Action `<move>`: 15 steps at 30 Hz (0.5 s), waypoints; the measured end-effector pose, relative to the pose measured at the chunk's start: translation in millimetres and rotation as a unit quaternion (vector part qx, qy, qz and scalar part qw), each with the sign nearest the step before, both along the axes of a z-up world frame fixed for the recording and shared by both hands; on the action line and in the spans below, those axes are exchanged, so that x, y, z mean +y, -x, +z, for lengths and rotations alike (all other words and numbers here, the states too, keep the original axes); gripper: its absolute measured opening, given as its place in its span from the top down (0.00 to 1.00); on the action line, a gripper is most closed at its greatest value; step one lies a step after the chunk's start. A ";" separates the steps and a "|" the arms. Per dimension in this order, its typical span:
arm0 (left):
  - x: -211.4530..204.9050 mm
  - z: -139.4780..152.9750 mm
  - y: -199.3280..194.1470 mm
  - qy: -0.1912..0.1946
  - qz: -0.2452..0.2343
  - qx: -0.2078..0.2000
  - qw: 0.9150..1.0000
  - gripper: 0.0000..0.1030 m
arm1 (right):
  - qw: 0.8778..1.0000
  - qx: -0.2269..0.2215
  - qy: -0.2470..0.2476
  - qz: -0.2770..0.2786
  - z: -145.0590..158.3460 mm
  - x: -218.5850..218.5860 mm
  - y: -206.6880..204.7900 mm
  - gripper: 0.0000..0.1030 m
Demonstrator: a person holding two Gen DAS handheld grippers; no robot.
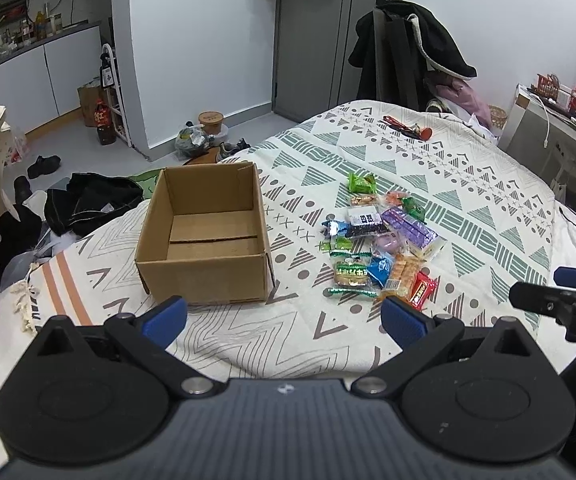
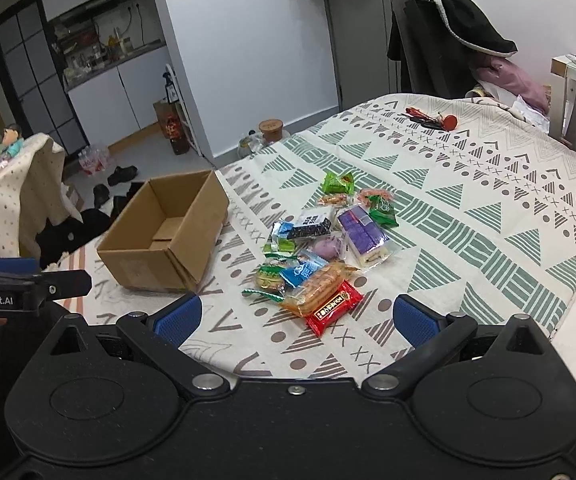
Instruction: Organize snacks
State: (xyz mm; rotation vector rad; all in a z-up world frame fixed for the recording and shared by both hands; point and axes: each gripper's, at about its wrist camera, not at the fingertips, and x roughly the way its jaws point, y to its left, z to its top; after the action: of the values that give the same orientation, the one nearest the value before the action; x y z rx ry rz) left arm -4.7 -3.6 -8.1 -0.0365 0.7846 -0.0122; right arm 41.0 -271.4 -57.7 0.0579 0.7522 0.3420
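An empty cardboard box (image 1: 203,236) stands open on the patterned bedspread (image 1: 468,208); it also shows in the right wrist view (image 2: 159,236). To its right lies a pile of wrapped snacks (image 1: 380,240), also in the right wrist view (image 2: 324,248), with a red packet (image 2: 332,307) nearest, an orange cracker pack (image 2: 320,286) and a purple-white pack (image 2: 364,236). My left gripper (image 1: 283,318) is open and empty just in front of the box. My right gripper (image 2: 296,322) is open and empty, just short of the red packet.
Scissors and a small red object (image 2: 432,119) lie at the far end of the bed. A chair draped with dark clothes (image 1: 408,52) stands beyond it. Clothes and shoes (image 1: 87,200) litter the floor left of the bed. A desk (image 1: 560,120) stands at right.
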 end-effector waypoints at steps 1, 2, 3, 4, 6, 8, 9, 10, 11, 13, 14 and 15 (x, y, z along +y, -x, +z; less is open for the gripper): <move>-0.4 -1.7 -1.8 0.001 0.000 0.001 1.000 0.00 | 1.000 0.003 0.005 0.000 -0.3 0.7 -1.6 0.00; -0.8 -3.4 -3.6 0.004 -0.002 0.001 1.000 0.00 | 1.000 0.004 0.009 0.000 -0.9 1.0 -3.7 0.00; -1.6 -5.4 -5.8 0.008 -0.006 0.002 1.000 0.00 | 1.000 0.007 0.012 -0.002 -2.0 0.8 -6.3 0.00; -1.8 -7.1 -7.9 0.009 -0.007 0.003 1.000 0.01 | 1.000 0.013 0.012 -0.004 -3.1 -0.1 -9.3 0.00; -2.7 -11.1 -13.1 0.012 -0.007 0.007 1.000 0.01 | 1.000 0.022 0.010 -0.007 -5.7 -1.6 -14.6 0.00; -3.9 -14.0 -17.6 0.018 -0.015 0.008 1.000 0.01 | 0.999 0.029 0.011 -0.008 -8.4 -1.6 -18.5 0.00; -4.8 -15.3 -19.9 0.018 -0.017 0.009 1.000 0.01 | 0.999 0.033 0.010 -0.009 -9.7 -1.8 -21.1 0.00; -5.5 -16.8 -22.0 0.019 -0.018 0.010 1.000 0.01 | 0.999 0.036 0.009 -0.009 -10.4 -2.1 -24.0 0.00; -5.5 -18.2 -24.9 0.021 -0.018 0.012 1.000 0.01 | 0.999 0.038 0.008 -0.009 -11.4 -2.3 -26.4 0.00; -5.8 -22.2 -31.3 0.028 -0.018 0.017 0.999 0.01 | 0.999 0.044 0.004 -0.010 -12.9 -3.0 -31.9 0.00; -5.7 -23.8 -34.1 0.031 -0.018 0.019 0.999 0.01 | 0.999 0.047 0.001 -0.012 -13.3 -3.6 -34.4 0.00; -6.4 -24.9 -36.7 0.033 -0.019 0.021 0.999 0.01 | 0.998 0.053 -0.005 -0.015 -14.2 -4.7 -37.2 0.00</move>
State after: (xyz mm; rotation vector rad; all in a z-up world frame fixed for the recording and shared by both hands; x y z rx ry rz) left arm 32.1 -10.0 -33.0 -0.0840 0.8260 -0.0733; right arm 78.1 -276.1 -72.0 0.0962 0.8533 0.3156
